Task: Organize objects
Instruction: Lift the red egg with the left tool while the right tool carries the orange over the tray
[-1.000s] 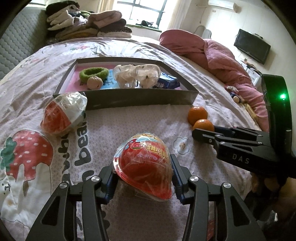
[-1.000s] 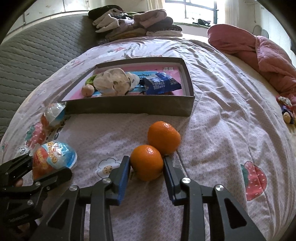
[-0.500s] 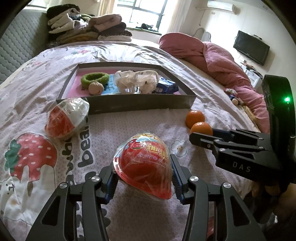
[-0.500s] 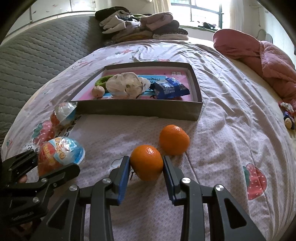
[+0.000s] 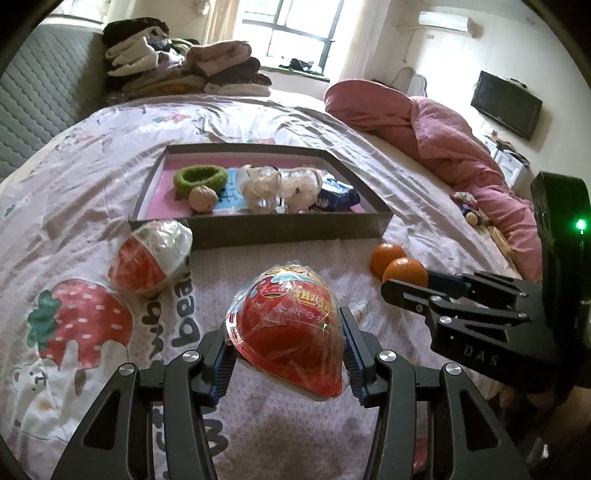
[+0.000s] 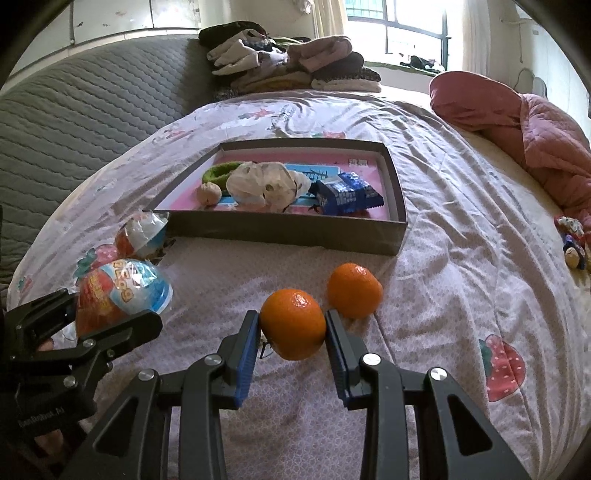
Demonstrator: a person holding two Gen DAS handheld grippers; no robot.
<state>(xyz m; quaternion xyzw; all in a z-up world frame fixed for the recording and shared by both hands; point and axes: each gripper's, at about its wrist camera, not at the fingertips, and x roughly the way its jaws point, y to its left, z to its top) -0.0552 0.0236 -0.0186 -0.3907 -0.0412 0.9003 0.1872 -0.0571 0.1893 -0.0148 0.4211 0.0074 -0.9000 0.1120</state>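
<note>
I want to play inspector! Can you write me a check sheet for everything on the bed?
Surface: bed sheet with strawberry prints, wrinkled.
Job's things: grey tray holds a green ring, small ball, plastic bag and blue packet; one wrapped egg toy and one orange lie on the sheet.
Clutter: folded clothes, pink quilt, small toys.
Grippers: left gripper clamps a red egg toy; right gripper clamps an orange.
Cables: nothing seen.
Surroundings: window, wall television.
</note>
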